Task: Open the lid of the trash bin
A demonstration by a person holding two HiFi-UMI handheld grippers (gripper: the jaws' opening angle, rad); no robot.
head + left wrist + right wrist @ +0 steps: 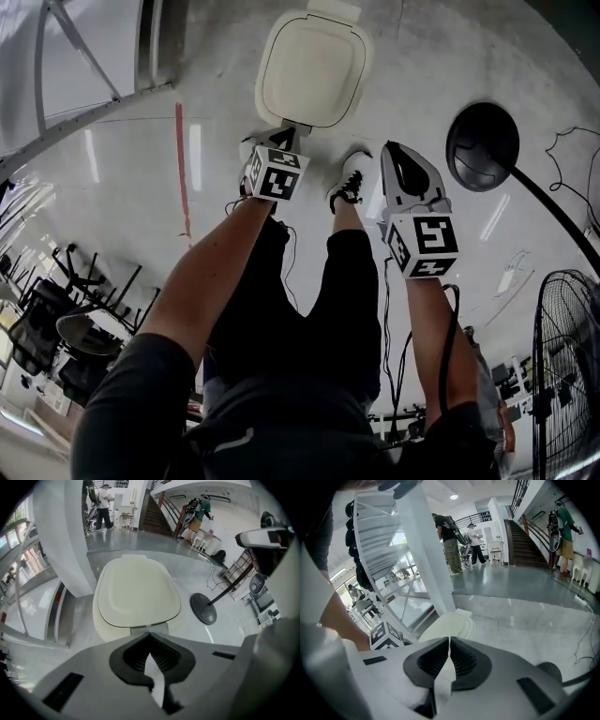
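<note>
- None of the opening is done yet, by our judgement. In the head view the trash bin [314, 70] stands on the floor just past our shoes [349, 185], and its top is flat and closed.
- Also in the head view, our left gripper [284, 133] reaches to the bin's near edge. We cannot tell from here whether it touches. Our right gripper [398, 159] hangs off to the side, apart from the bin and nearer the black fan base [481, 145].
- In the left gripper view the lid [136, 595] fills the middle and sits snug on the rim all round. A small grey tab [149, 629] at its front edge lies just beyond our jaw tips. The jaws are pressed together with nothing between them.
- In the right gripper view the jaws also meet at the tips and carry nothing. The bin shows beyond them, low and to the left beside a white pillar [426, 550], and its top is down here too.
- What is left, as we judge it, is the whole job: get a tip onto or under that front tab and swing the lid up on its back hinge.
</note>
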